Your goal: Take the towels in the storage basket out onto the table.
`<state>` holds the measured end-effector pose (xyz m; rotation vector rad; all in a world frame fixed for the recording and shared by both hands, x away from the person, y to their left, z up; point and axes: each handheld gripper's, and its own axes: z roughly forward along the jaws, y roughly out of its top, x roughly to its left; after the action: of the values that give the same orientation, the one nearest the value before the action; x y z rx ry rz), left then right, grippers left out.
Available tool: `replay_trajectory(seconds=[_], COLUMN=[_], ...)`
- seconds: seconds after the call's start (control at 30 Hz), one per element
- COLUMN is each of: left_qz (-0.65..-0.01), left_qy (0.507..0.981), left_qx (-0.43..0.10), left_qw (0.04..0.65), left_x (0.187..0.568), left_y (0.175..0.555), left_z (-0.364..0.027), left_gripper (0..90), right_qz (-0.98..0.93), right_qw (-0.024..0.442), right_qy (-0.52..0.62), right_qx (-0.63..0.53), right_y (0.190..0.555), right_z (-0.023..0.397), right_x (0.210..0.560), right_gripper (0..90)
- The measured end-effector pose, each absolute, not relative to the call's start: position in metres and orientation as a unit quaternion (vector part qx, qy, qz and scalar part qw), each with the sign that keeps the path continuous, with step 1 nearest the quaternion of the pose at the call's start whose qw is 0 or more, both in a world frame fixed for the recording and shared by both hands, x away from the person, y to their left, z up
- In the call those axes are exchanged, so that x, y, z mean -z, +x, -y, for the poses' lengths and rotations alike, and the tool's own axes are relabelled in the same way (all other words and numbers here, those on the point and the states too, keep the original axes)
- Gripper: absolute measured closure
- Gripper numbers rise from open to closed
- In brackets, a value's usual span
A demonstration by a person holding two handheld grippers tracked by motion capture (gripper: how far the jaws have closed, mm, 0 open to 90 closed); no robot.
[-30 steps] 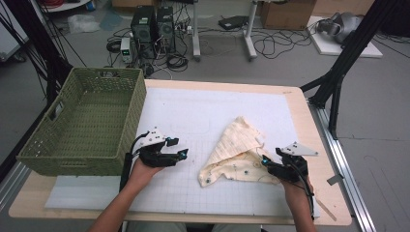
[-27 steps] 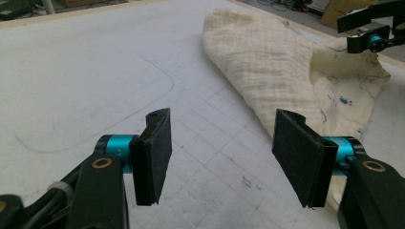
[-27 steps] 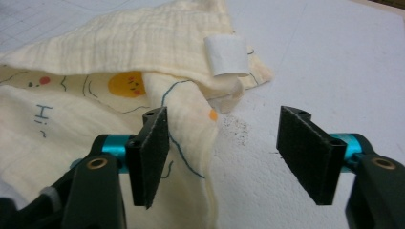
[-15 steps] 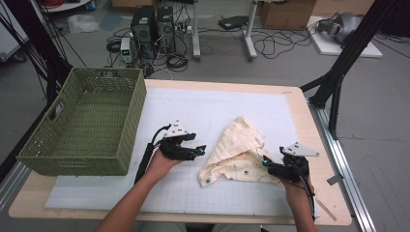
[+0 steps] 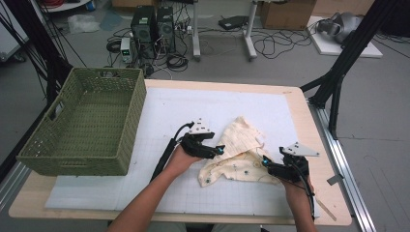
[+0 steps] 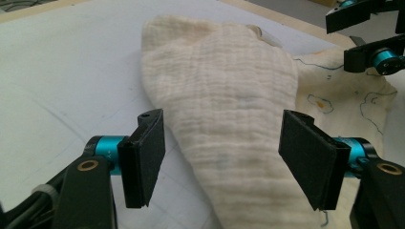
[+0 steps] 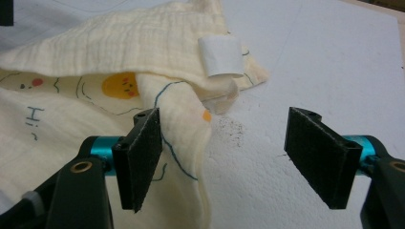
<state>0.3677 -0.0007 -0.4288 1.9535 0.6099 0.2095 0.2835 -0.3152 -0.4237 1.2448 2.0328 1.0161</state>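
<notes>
A cream muslin cloth [image 5: 241, 145] with printed drawings lies crumpled on the white mat [image 5: 159, 111]. My left gripper [image 5: 220, 150] is at the cloth's left edge. In the left gripper view its jaws [image 6: 222, 157] stand open, with a plain fold of the cloth [image 6: 224, 95] running between them untouched. They have just been opening. My right gripper [image 5: 265, 163] sits at the cloth's lower right corner. It is open [image 7: 224, 157] after widening a moment ago, and a hanging edge of the cloth [image 7: 186, 143] rests against its left pad. A white label [image 7: 220, 56] sticks out of the folds.
A green woven basket [image 5: 87, 121] stands on the table's left side. The wooden table edge [image 5: 319, 159] runs close to the right hand. Black frame legs [image 5: 338, 82] rise beyond the right edge, and computers and cables lie on the floor behind.
My left hand has slid right across the mat, from near the basket up to the cloth's left edge. The right hand has stayed where it was.
</notes>
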Motion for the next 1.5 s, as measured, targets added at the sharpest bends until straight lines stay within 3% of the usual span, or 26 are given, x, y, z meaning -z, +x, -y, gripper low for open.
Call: replay_trajectory(seconds=[0.33,0.4,0.57,0.6,1.33,1.5], left_qz=[-0.219,-0.212,-0.200,-0.200,-0.306,-0.327], left_qy=[0.848,0.855,0.862,0.860,0.799,0.793], left_qx=[-0.086,-0.091,-0.083,-0.080,-0.063,-0.072], left_qw=[0.475,0.464,0.458,0.462,0.514,0.509], left_x=[0.445,0.446,0.447,0.445,0.436,0.441], left_y=[0.366,0.365,0.365,0.366,0.376,0.376], left_z=[0.028,0.029,0.027,0.025,-0.053,-0.069], left_gripper=[34.5,43.5,81.8,85.2,87.1,86.9], right_qz=[-0.755,-0.756,-0.760,-0.760,-0.764,-0.767], right_qw=[0.268,0.267,0.265,0.263,0.256,0.242], right_qy=[0.463,0.463,0.459,0.459,0.456,0.449], right_qx=[-0.378,-0.378,-0.377,-0.376,-0.378,-0.389], right_y=[0.284,0.285,0.285,0.285,0.285,0.286], right_z=[0.315,0.315,0.312,0.312,0.308,0.305], right_x=[0.426,0.426,0.427,0.427,0.428,0.430], right_gripper=[28.4,28.4,28.4,28.4,28.4,33.6])
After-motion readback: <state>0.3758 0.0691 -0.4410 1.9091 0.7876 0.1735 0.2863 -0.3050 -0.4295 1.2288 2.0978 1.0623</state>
